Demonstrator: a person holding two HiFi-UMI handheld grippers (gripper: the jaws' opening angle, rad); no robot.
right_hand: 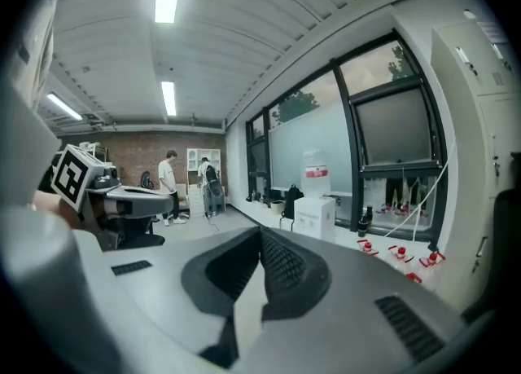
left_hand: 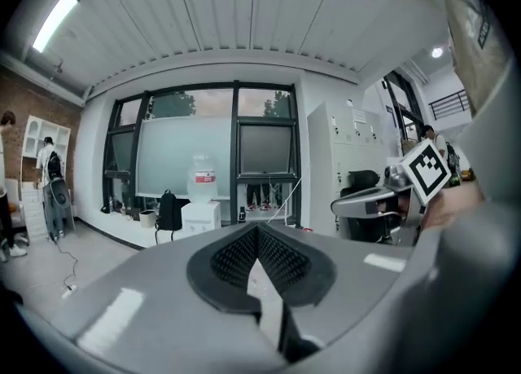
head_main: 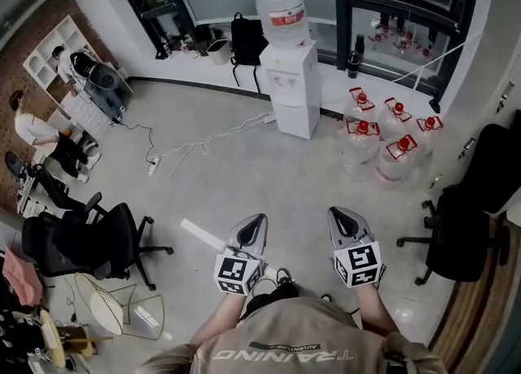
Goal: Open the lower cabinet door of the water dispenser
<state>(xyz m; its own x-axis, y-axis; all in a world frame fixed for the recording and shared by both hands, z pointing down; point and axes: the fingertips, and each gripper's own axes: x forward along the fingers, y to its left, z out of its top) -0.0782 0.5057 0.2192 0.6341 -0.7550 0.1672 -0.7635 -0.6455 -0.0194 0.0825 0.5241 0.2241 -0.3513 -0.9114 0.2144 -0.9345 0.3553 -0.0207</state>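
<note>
Evidently nothing of the task was done yet. The water dispenser [head_main: 289, 79] stood by the far window wall, its lower cabinet door [head_main: 286, 118] apparently shut, well apart from both tools. The left gripper [head_main: 254, 224] and right gripper [head_main: 342, 216] were held near the person's body, jaws clenched together on nothing. Remaining: approach, catch the door's edge, swing it open.

Red-capped water jugs [head_main: 361, 146] stand near a black office chair [head_main: 466, 230].
</note>
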